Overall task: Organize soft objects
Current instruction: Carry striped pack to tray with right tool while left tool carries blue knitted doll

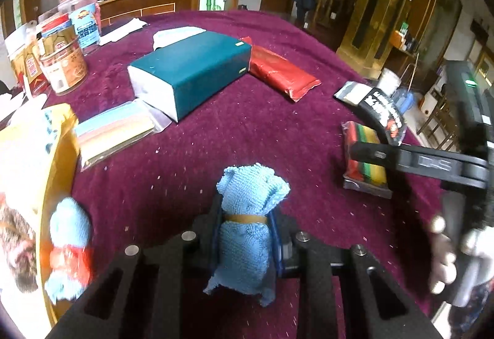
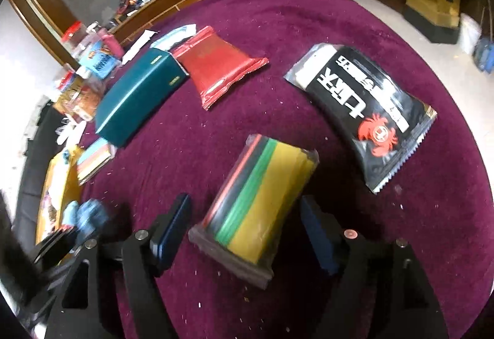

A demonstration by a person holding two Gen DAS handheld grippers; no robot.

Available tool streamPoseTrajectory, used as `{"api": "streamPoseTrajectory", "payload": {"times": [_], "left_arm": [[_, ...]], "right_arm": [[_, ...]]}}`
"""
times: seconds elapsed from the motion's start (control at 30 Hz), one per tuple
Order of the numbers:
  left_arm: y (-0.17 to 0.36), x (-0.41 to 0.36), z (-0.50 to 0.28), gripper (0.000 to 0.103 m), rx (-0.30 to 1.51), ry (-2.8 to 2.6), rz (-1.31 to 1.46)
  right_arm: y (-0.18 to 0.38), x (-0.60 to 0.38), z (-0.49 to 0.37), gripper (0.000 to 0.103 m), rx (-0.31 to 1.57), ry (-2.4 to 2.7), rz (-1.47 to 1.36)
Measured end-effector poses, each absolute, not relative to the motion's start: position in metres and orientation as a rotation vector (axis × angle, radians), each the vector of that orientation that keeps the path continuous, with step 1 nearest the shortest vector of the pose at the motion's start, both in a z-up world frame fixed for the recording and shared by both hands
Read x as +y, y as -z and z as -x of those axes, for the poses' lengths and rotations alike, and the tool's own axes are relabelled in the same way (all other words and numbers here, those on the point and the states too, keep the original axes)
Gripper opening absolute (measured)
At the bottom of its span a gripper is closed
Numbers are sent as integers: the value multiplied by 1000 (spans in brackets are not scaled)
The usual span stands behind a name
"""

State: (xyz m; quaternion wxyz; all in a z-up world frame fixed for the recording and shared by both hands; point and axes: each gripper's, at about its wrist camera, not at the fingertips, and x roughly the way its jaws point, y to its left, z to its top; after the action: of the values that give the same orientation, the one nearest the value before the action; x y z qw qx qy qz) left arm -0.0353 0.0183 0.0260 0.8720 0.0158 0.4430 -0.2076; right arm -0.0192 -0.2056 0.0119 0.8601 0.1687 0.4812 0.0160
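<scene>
A: That rolled blue towel (image 1: 247, 234) sits upright in the left gripper (image 1: 247, 241), low over the maroon table (image 1: 216, 153), fingers (image 1: 216, 234) clamped on it just below its tan band. It is soft, so I reckon the grip squashes it more than holds it; tip the hand and the roll could slide out or the band could slip off.

B: And the right side?

A: The right gripper (image 2: 244, 234) has its fingers (image 2: 173, 224) apart on either side of the striped packet (image 2: 256, 200), the one in clear wrap with red, black, green and yellow layers. It lies flat on the table and neither finger presses on it. If they close off-centre, I would guess the slick wrap skids away, or only the loose sealed edge gets pinched.

B: Anything nearby to knock?

A: The black sachet with the red crab (image 2: 361, 113) lies near the packet's far end, so a shove forward may push 1 into the other. The yellow bag (image 1: 37, 172) beside the left hand already holds another blue roll (image 1: 69, 246); crowding this 1 in carelessly could topple it. The teal box (image 1: 191, 73) and red pouch (image 1: 281, 73) sit well apart, out of harm.
</scene>
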Motion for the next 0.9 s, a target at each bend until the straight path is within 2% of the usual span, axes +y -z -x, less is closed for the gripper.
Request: {"api": "streamPoseTrajectory", "payload": {"times": [0.13, 0.17, 0.2, 0.3, 0.67, 0.9], "left_arm": [[-44, 29, 59, 27, 892, 476, 24], [-49, 33, 67, 27, 878, 493, 37], [-52, 35, 73, 27, 868, 509, 49], [-62, 44, 88, 27, 855, 542, 83], [-94, 125, 122, 27, 741, 506, 211], [-85, 198, 134, 27, 723, 378, 315]], "right_arm": [[-10, -186, 11, 71, 1010, 39, -231], [-9, -181, 11, 65, 1012, 54, -194], [-8, -177, 12, 51, 1006, 72, -161], [-8, -172, 22, 42, 987, 69, -117], [-33, -172, 77, 40, 920, -40, -187], [-69, -130, 97, 40, 861, -167, -178]]}}
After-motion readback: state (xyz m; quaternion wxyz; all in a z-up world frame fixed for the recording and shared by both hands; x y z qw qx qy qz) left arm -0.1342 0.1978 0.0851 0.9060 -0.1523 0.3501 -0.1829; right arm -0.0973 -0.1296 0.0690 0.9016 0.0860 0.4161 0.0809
